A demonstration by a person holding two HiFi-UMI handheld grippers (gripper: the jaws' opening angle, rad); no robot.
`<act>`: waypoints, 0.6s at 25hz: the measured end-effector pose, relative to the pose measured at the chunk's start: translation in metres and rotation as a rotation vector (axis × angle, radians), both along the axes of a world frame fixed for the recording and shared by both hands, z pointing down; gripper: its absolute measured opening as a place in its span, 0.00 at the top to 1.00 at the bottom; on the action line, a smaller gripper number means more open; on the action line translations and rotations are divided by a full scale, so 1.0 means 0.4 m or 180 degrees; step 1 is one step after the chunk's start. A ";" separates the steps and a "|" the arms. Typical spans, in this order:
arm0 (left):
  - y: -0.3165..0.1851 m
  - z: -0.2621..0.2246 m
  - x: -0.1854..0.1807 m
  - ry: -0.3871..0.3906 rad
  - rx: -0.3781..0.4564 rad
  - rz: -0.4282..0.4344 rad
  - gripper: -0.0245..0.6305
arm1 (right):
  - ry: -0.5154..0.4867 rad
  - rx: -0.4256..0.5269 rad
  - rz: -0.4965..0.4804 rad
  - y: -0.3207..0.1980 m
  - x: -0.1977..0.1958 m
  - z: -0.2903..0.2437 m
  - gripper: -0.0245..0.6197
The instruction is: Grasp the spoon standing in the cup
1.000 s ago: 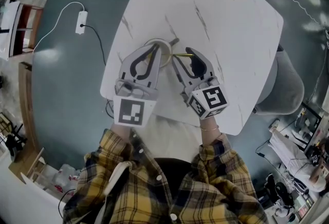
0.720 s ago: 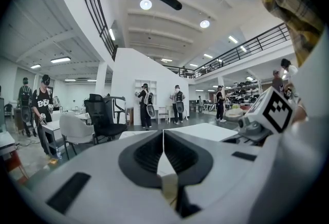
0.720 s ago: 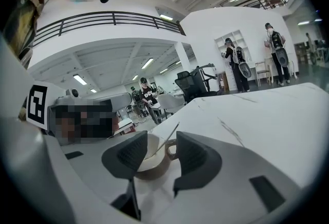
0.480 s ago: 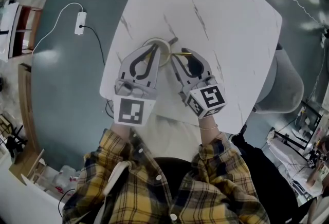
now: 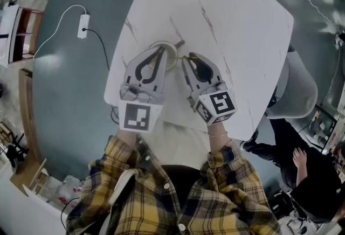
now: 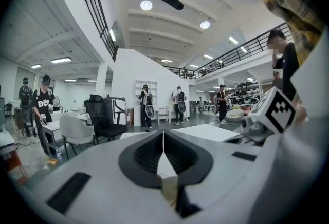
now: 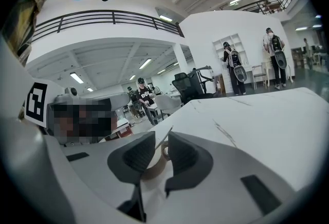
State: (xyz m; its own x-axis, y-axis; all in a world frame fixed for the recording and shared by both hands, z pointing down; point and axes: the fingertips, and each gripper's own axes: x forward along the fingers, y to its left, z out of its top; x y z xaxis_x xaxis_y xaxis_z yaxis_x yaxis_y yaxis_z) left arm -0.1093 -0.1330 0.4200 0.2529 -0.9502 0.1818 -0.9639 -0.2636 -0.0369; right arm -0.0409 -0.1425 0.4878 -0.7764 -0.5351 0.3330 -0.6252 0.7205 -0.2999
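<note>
A beige cup (image 5: 173, 50) stands near the front of the white marble table (image 5: 232, 23). My left gripper (image 5: 163, 48) reaches over its left side. In the left gripper view the left gripper (image 6: 163, 135) has its jaws drawn together, with a strip of the cup's wall (image 6: 168, 187) pinched between them. The right gripper (image 5: 188, 57) comes at the cup from the right. In the right gripper view the thin spoon handle (image 7: 165, 138) leans up out of the cup (image 7: 154, 166), inside the right gripper (image 7: 158, 141). Its jaws are closing and a gap shows on both sides.
A grey chair (image 5: 299, 88) is tucked against the table's right edge. A person (image 5: 307, 180) stands at the lower right. On the floor to the left are a white power strip with its cable (image 5: 82, 26) and a low shelf (image 5: 21, 29).
The right gripper's jaws have narrowed around the spoon handle. Both grippers have stayed in place. A person has walked into view at the lower right.
</note>
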 end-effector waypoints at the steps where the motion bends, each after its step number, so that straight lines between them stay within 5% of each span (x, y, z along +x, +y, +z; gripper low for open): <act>1: -0.001 0.001 0.001 -0.0003 -0.0003 0.0004 0.93 | 0.0000 0.0001 0.0006 -0.001 0.001 0.000 0.83; 15: -0.014 -0.025 0.001 -0.0073 0.0058 0.0050 0.93 | -0.0140 -0.0002 -0.0063 0.001 -0.016 -0.037 0.90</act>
State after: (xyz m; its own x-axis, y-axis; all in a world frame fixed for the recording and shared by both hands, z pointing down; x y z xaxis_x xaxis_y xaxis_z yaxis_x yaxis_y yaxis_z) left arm -0.1089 -0.1386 0.4100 0.2638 -0.9494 0.1704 -0.9585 -0.2778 -0.0638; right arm -0.0473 -0.1420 0.4729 -0.8008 -0.5193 0.2985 -0.5970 0.7324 -0.3273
